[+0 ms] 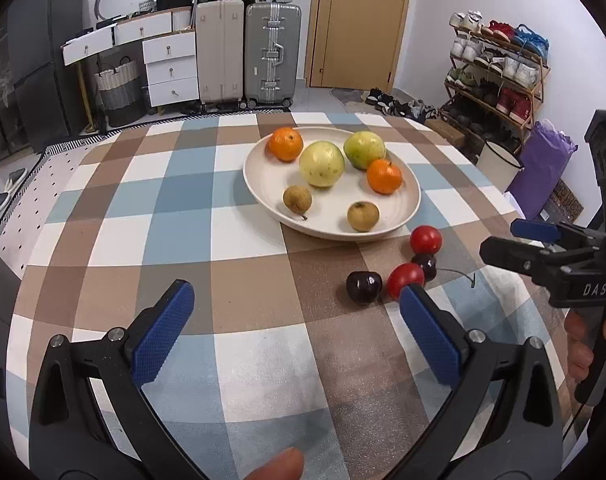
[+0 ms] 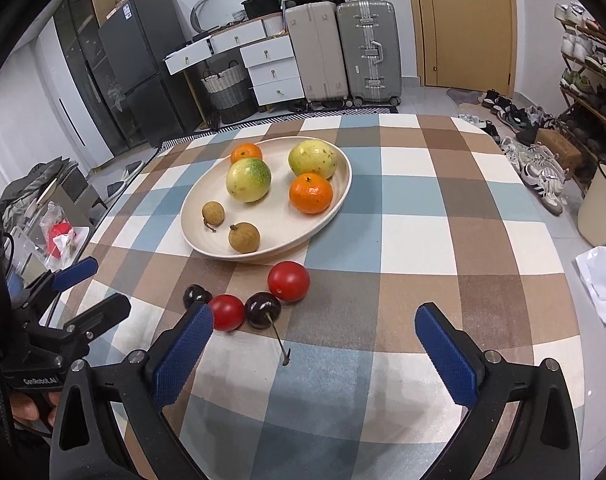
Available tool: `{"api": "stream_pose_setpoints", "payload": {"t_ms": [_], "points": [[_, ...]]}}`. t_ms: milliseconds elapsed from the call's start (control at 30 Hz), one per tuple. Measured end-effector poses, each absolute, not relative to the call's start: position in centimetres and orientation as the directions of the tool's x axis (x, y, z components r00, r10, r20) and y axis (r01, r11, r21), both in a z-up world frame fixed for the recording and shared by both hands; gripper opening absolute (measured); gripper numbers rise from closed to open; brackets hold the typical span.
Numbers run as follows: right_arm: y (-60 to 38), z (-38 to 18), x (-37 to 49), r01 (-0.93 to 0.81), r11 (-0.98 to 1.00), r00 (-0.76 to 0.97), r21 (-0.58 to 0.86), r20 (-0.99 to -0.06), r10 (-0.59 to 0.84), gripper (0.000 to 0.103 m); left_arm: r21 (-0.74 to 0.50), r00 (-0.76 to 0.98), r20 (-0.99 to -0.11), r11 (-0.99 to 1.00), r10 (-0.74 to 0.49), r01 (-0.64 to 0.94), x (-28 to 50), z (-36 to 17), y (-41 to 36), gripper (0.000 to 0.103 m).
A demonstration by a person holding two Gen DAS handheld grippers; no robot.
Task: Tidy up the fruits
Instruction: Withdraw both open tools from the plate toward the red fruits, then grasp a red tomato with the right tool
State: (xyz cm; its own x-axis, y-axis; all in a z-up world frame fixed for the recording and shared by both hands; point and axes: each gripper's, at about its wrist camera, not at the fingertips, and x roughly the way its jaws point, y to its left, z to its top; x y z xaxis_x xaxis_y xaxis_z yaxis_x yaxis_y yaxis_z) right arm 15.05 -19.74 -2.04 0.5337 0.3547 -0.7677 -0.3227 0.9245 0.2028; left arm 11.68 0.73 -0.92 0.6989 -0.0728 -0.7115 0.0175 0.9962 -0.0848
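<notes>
A cream plate [image 1: 407, 212] [image 2: 335, 204] on the checked tablecloth holds two oranges [image 1: 285, 143] [image 2: 311, 193], two yellow-green fruits [image 1: 321, 163] [image 2: 249, 180] and two small brown longans [image 1: 297, 199] [image 2: 244, 237]. In front of the plate lie two red cherry tomatoes [image 1: 425, 239] [image 2: 289, 281] and two dark cherries [image 1: 363, 287] [image 2: 263, 309], one with a long stem. My left gripper [image 1: 297, 300] is open and empty, left of this cluster. My right gripper [image 2: 315, 316] is open and empty, just before it; it also shows at the right of the left wrist view [image 1: 503, 240].
The table [image 1: 151, 240] has free cloth on all sides of the plate. Beyond it stand suitcases [image 1: 273, 54], white drawers [image 1: 171, 68], a door and a shoe rack [image 1: 499, 76]. A cluttered box [image 2: 59, 232] sits off the table's left edge.
</notes>
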Motion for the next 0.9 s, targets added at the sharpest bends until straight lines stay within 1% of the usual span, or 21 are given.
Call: {"api": "stream_pose_setpoints", "payload": {"t_ms": [167, 333, 400, 467, 533, 567, 700, 767, 900], "points": [[-20.1, -2.6, 15.6, -0.326, 0.914, 0.512, 0.242, -0.767, 0.386, 0.102, -0.062, 0.685, -0.726, 0.998, -0.061, 0.023, 12.7, -2.1, -0.2, 0.102], [-20.0, -3.1, 16.0, -0.323, 0.914, 0.502, 0.247, -0.774, 0.387, 0.101, -0.057, 0.659, -0.749, 0.998, -0.068, 0.038, 14.0, -3.3, -0.6, 0.102], [-19.9, -3.3, 16.1, -0.324, 0.915, 0.500, 0.241, -0.778, 0.381, 0.100, -0.057, 0.649, -0.757, 0.997, -0.072, 0.045, 14.4, -3.7, -0.7, 0.102], [-19.7, -3.6, 16.4, -0.322, 0.918, 0.495, 0.231, -0.785, 0.371, 0.093, -0.055, 0.644, -0.762, 0.997, -0.072, 0.046, 14.7, -4.0, -0.7, 0.102], [-19.5, -3.9, 16.8, -0.326, 0.918, 0.488, 0.226, -0.791, 0.368, 0.089, -0.060, 0.634, -0.769, 0.997, -0.079, 0.051, 15.2, -4.3, -0.8, 0.102], [-19.4, -4.1, 17.0, -0.327, 0.918, 0.485, 0.224, -0.794, 0.367, 0.086, -0.060, 0.630, -0.773, 0.997, -0.080, 0.053, 15.4, -4.4, -0.8, 0.102], [-18.7, -4.5, 17.6, -0.337, 0.913, 0.471, 0.228, -0.799, 0.374, 0.081, -0.050, 0.619, -0.782, 0.997, -0.072, 0.052, 16.1, -4.8, -0.7, 0.102], [-18.4, -4.8, 18.1, -0.337, 0.913, 0.463, 0.231, -0.803, 0.375, 0.076, -0.055, 0.610, -0.789, 0.997, -0.077, 0.053, 16.3, -5.1, -0.7, 0.102], [-17.8, -5.3, 18.8, -0.340, 0.909, 0.448, 0.240, -0.809, 0.381, 0.072, -0.047, 0.603, -0.795, 0.997, -0.069, 0.053, 16.8, -5.3, -0.6, 0.102]]}}
